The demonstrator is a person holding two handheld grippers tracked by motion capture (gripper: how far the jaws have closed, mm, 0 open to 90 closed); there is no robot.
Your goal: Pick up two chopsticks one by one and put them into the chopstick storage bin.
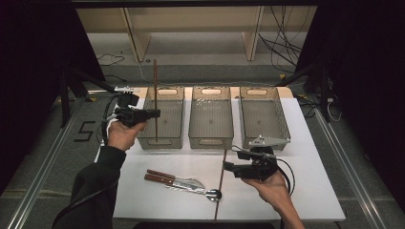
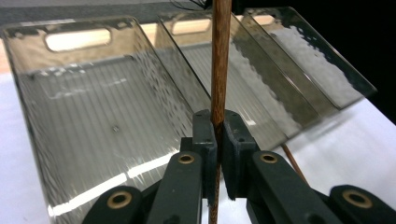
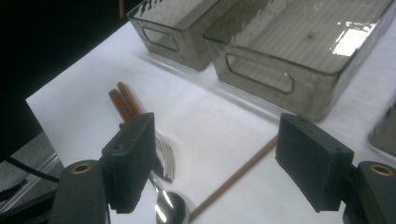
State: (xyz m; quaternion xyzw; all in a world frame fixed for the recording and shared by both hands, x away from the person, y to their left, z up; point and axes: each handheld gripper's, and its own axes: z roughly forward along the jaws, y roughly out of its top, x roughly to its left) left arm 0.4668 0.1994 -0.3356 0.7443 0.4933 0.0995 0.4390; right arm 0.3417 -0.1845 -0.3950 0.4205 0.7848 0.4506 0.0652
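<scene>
High view is showing the left tool (image 1: 154, 114) raised over the counter's (image 1: 315, 157) far left part, its jaws pinching a brown stick (image 1: 155, 95) that is standing upright. The stick's lower end is hanging over the near end of the left bin (image 1: 177, 100); whether it is touching the bin I cannot tell. Left gripper view is showing the same stick (image 2: 220, 60) clamped tight between the two jaws, with the left bin (image 2: 28, 93) lying below.

A middle bin (image 1: 211, 138) and a right bin (image 1: 282, 114) are sitting beside the left one along the far edge.

The right tool (image 1: 229, 168) is hovering above the counter's near right part with its jaws spread wide and nothing between them. A second stick (image 1: 221, 176) is lying on the counter just beside it, running toward the near edge. In the right gripper view this stick (image 3: 238, 175) is showing on the counter between the spread jaws, untouched.

Cutlery (image 1: 179, 182) with brown handles, a fork and a spoon among it, is lying near the middle of the near edge.
</scene>
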